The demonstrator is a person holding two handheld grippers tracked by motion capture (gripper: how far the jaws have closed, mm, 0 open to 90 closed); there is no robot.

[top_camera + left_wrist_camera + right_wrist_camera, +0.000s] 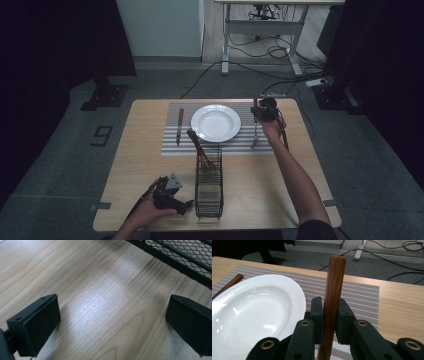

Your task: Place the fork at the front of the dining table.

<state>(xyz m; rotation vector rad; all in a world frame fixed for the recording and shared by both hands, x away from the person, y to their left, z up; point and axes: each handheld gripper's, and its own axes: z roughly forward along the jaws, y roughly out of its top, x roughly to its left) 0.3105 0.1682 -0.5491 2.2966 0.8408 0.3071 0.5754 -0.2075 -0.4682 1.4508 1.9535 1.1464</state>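
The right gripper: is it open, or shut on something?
Shut. The right gripper clamps a wooden handle between both jaws; the high view shows it is a fork beside the plate.

— Item held?
— Fork point(255, 131), wooden handle point(332, 305), metal tines. Dark brown grain, rounded handle end.

— Pose?
— Handle clamped in the right gripper point(329, 317), rising past the jaws; in the high view the tines lie toward the person.

— Location?
— On the striped placemat point(172, 145), just right of the white plate point(235, 131).
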